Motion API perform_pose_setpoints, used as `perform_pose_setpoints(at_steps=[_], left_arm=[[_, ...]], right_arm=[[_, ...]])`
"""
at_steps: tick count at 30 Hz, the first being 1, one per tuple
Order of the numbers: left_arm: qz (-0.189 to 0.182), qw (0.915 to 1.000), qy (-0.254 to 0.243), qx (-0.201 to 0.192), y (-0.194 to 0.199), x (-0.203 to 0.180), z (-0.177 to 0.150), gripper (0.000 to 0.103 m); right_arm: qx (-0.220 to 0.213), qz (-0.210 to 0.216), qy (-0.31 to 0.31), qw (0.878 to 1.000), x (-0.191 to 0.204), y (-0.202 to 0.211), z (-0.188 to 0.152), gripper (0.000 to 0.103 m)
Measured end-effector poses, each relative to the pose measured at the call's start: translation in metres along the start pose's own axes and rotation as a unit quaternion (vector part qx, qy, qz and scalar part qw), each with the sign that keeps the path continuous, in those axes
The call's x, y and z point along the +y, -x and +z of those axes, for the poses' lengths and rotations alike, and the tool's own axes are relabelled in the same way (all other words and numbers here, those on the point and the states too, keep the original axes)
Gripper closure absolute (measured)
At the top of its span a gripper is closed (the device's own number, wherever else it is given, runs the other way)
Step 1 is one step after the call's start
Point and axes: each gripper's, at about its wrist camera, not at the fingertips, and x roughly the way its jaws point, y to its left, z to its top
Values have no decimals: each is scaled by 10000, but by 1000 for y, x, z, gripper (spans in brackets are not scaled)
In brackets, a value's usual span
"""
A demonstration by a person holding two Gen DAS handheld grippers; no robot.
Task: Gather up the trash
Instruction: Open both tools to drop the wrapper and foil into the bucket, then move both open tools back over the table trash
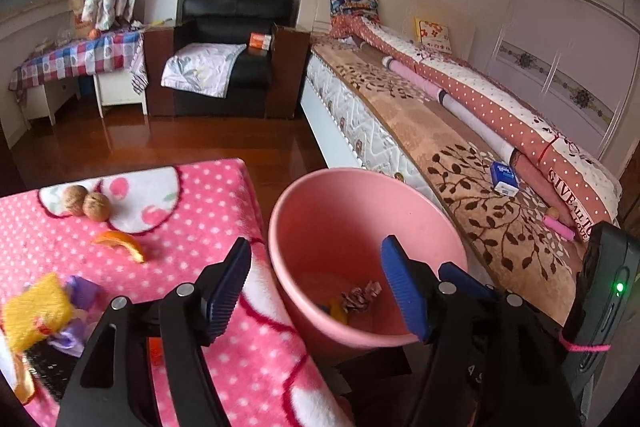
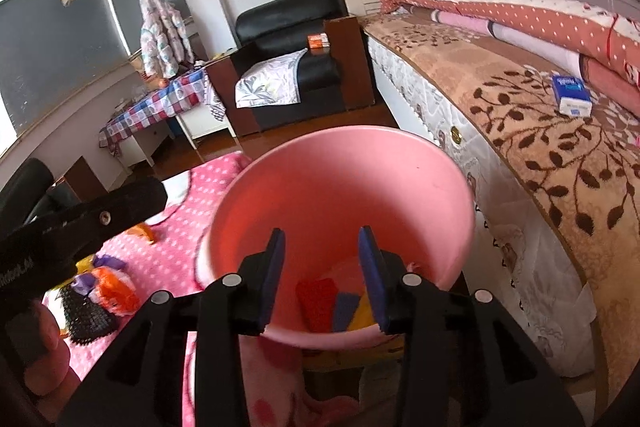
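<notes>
A pink bin [image 1: 320, 211] stands between the pink dotted table [image 1: 192, 211] and the bed; it also shows in the right wrist view [image 2: 320, 179]. Inside lie a crumpled wrapper [image 1: 360, 297] and red, blue and yellow scraps [image 2: 320, 303]. My left gripper [image 1: 316, 291] is open and empty above the bin's left rim. My right gripper [image 2: 322, 275] is open and empty over the bin. On the table lie an orange peel [image 1: 122, 243], two walnuts [image 1: 86, 205], a yellow wrapper [image 1: 36, 309] and a purple wrapper [image 1: 82, 291].
The bed [image 1: 480, 163] with rolled quilts and a blue tissue pack [image 1: 505, 179] runs along the right. A black armchair [image 1: 228, 51] and a checked side table [image 1: 76, 59] stand at the back. A black brush [image 2: 86, 315] lies on the pink table.
</notes>
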Motion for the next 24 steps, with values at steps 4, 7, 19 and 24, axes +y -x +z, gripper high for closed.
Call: perform_pose_setpoints(at_steps=[4, 7, 19, 24], left_arm=[[88, 9998, 40, -154, 26, 8, -1, 36], [183, 9995, 45, -243, 42, 12, -2, 36], [711, 9962, 189, -477, 118, 41, -26, 36], [885, 9946, 259, -485, 136, 61, -40, 36]], right_arm=[[-92, 84, 121, 9998, 17, 17, -4, 64], [-146, 238, 185, 9994, 31, 30, -8, 64], [-346, 810, 448, 9951, 82, 75, -22, 64], [-297, 911, 557, 9938, 96, 80, -27, 64]])
